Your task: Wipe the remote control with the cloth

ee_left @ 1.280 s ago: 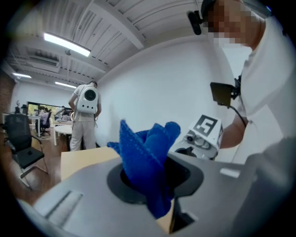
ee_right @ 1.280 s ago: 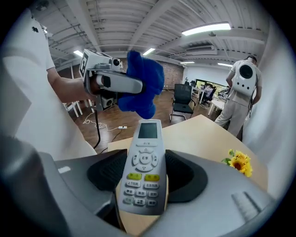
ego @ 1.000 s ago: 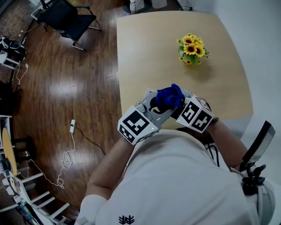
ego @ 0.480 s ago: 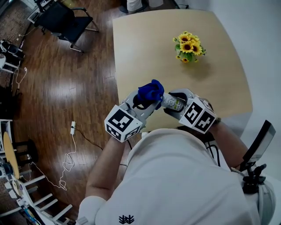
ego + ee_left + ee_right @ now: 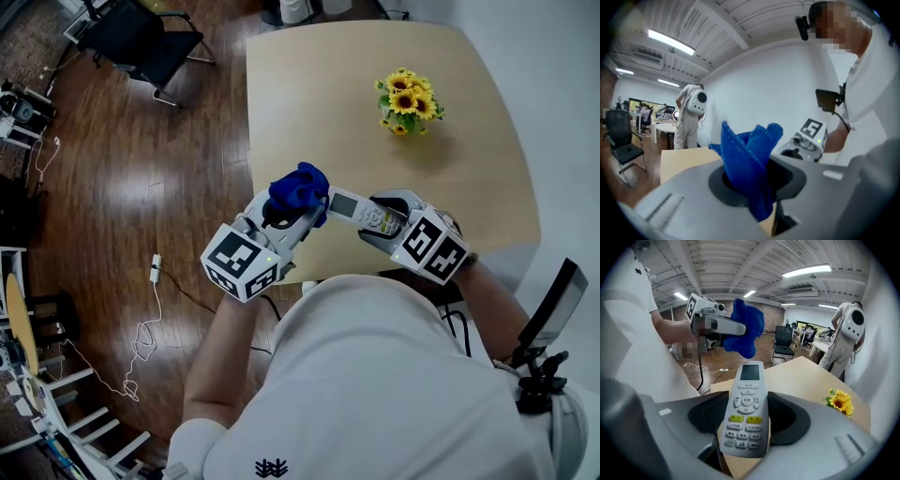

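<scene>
The left gripper (image 5: 291, 212) is closed on a crumpled blue fabric cloth (image 5: 298, 186). The right gripper (image 5: 382, 223) clamps the button end of a light grey plastic remote control (image 5: 347, 205). The remote is held over the near edge of the pale wooden table (image 5: 319, 103). The cloth is just left of its display end.

Cloth (image 5: 298, 185) sits in the left gripper (image 5: 302, 208), just left of the remote control (image 5: 359, 212). The right gripper (image 5: 377, 225) holds the remote control over the near edge of the table (image 5: 319, 112). Sunflowers (image 5: 409, 103) stand on the table farther back, to the right. An office chair (image 5: 141, 37) stands on the floor, left of the table.
</scene>
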Demonstrator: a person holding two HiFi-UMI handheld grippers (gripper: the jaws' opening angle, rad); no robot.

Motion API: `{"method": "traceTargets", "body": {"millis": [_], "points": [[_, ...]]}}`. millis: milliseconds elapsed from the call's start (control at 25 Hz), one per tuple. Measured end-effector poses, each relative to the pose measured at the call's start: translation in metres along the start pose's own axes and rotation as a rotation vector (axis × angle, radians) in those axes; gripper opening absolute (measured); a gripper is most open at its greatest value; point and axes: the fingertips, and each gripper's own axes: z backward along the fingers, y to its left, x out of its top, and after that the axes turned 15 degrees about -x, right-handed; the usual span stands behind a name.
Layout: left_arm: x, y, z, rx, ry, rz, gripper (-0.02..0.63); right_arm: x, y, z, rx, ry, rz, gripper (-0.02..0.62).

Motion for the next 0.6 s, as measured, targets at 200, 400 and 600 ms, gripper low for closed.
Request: {"method": "traceTargets", "body": {"millis": [200, 400, 600], "points": [[0.02, -0.049, -0.04, -0.151, -0.02, -0.011, 0.109, 0.014, 0.005, -0.005, 0.018, -0.015, 0.012, 0.261], [0.005, -0.078, -0.07, -0.259, 0.006, -0.008, 0.109, 0.028, 0.016, -0.005, 0.037, -0.037, 0.058, 0.261], [-0.007, -0.069, -0.066, -0.233, 0.053, -0.011, 0.109, 0.027, 0.018, -0.003, 0.035, -0.041, 0.059, 0.261]]}}
